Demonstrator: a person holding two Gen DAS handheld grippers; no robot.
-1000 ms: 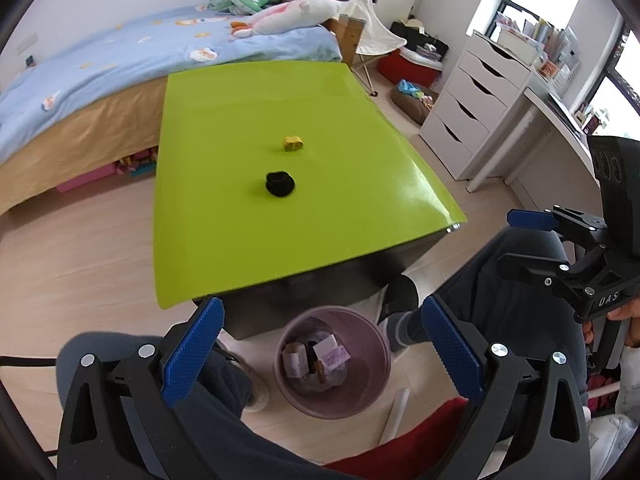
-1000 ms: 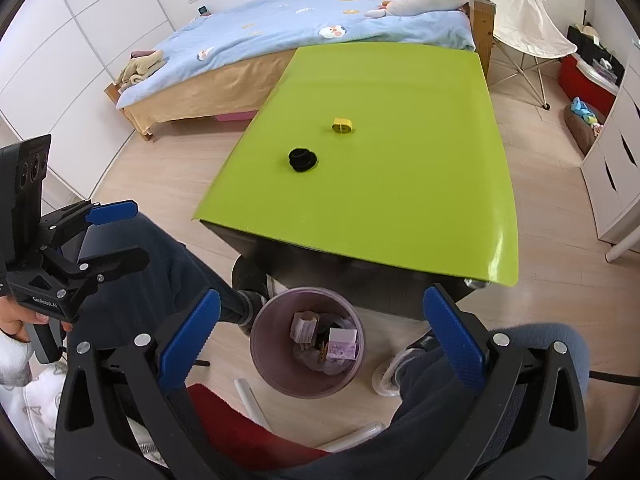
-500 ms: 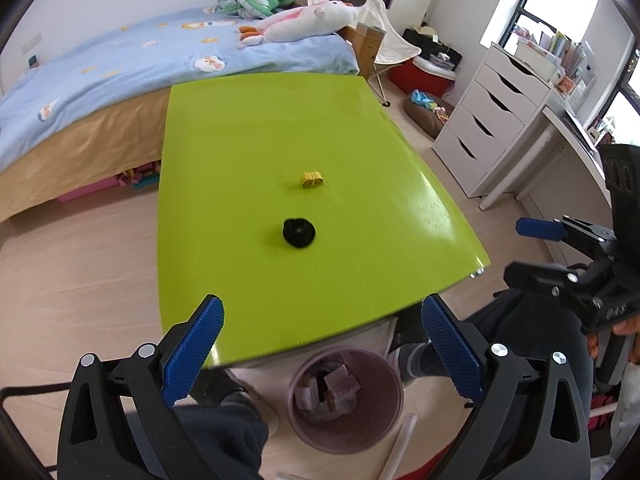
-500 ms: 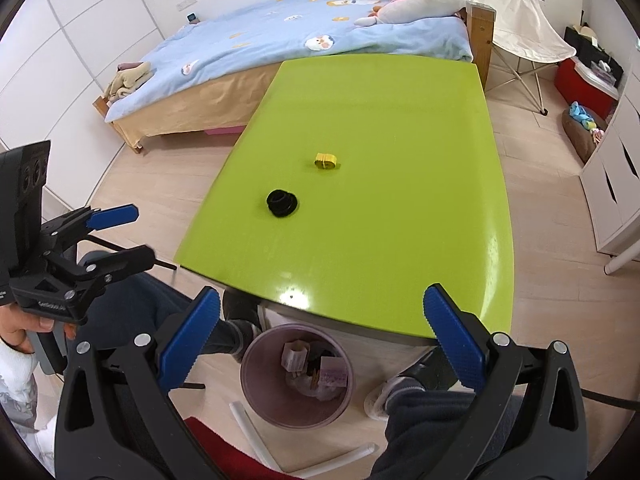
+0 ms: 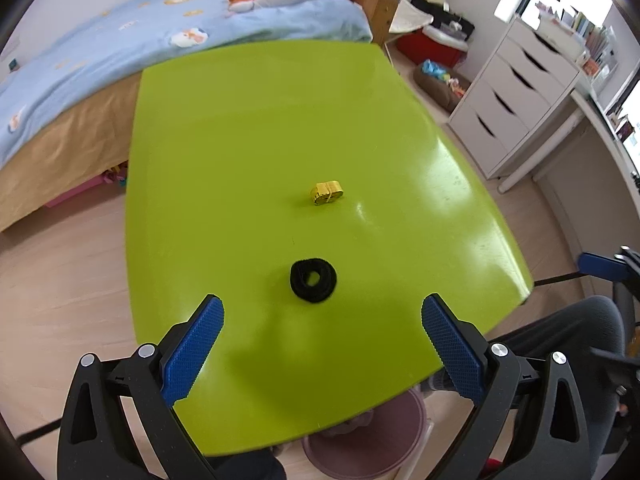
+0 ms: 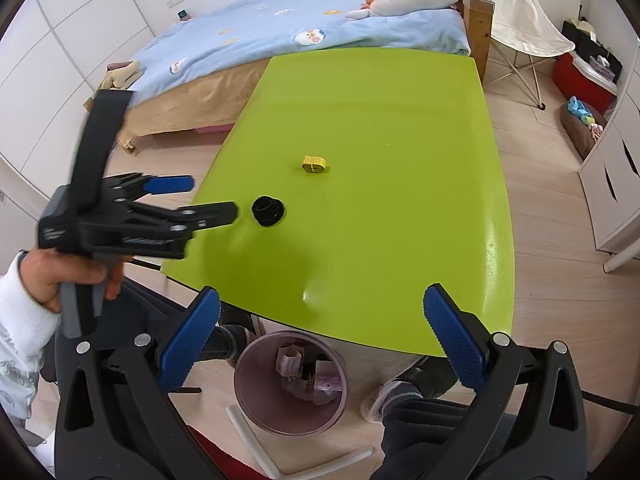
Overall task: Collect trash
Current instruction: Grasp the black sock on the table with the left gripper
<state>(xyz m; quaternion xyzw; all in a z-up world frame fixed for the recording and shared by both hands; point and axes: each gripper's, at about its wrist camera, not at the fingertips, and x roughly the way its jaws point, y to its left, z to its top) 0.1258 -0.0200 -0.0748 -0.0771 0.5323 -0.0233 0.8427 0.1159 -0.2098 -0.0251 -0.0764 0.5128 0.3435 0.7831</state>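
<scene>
A glossy lime-green table (image 5: 240, 160) holds a black fuzzy ring (image 5: 313, 279) and a small yellow crumpled scrap (image 5: 327, 193), apart. Both the left gripper (image 5: 322, 334) and the right gripper (image 6: 320, 334) are spread wide, holding nothing. A blue-quilted bed (image 6: 256, 40) stands behind.

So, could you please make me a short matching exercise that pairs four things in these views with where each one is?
Things:
1. black ring
2. yellow piece
3. purple bin
4. left gripper

Places:
A. on the floor by the near edge of the green table
B. open, just short of the ring
C. on the table, nearer the person
D. on the table, farther toward the bed

Pairs: 1-C, 2-D, 3-A, 4-B
</scene>
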